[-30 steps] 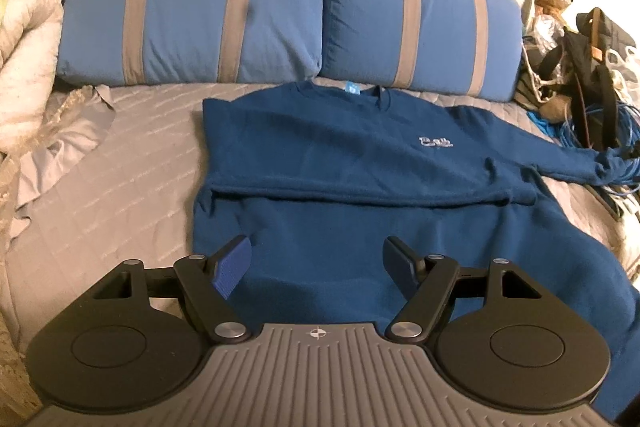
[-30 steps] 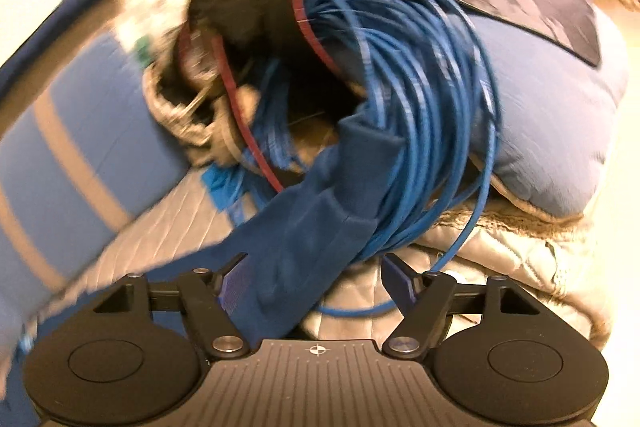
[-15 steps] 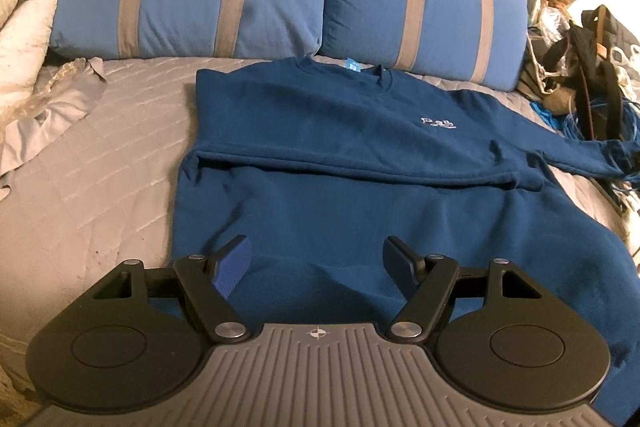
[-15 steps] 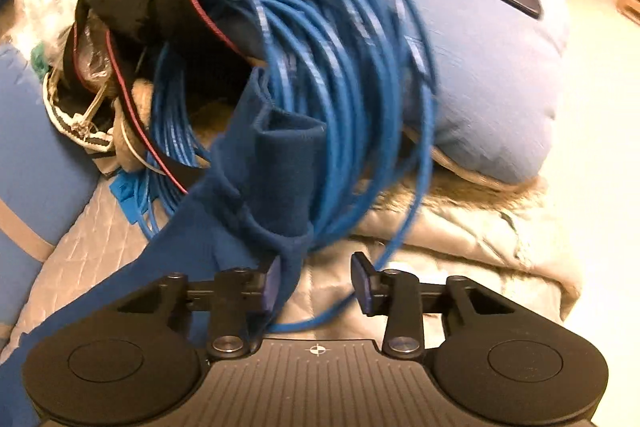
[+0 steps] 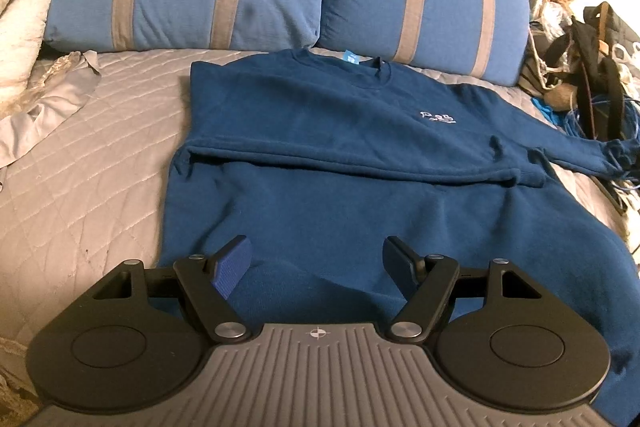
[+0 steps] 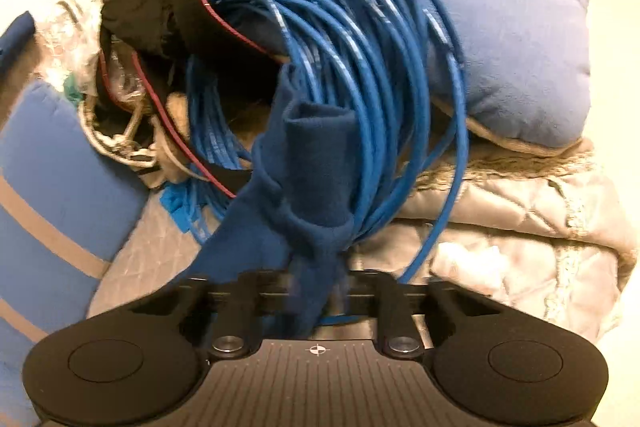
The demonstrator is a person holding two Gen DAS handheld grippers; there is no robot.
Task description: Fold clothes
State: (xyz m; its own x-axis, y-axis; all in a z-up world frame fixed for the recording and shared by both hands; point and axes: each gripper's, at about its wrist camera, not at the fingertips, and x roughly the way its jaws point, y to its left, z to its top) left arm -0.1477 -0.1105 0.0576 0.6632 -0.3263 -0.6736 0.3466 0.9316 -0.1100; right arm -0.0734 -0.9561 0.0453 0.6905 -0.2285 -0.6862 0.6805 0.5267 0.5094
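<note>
Pinching the sweatshirt (image 5: 360, 163) sleeve cuff (image 6: 316, 187) with right gripper (image 6: 316, 291) fingers clamped, right against the blue cable coil (image 6: 360, 47). Best lifting clear before folding inward across the bed. Left gripper (image 5: 316, 263) fingers apart, hovering over hem.

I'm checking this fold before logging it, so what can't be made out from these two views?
- Right wrist view: the right gripper fingertips are motion-blurred and covered by the sleeve, so the pinch itself is unclear.
- Left wrist view: the sweater hem is hidden behind the left gripper body.
- Left wrist view: the logo is too small to read.
- Left wrist view: the cuff end is lost among cables.
</note>
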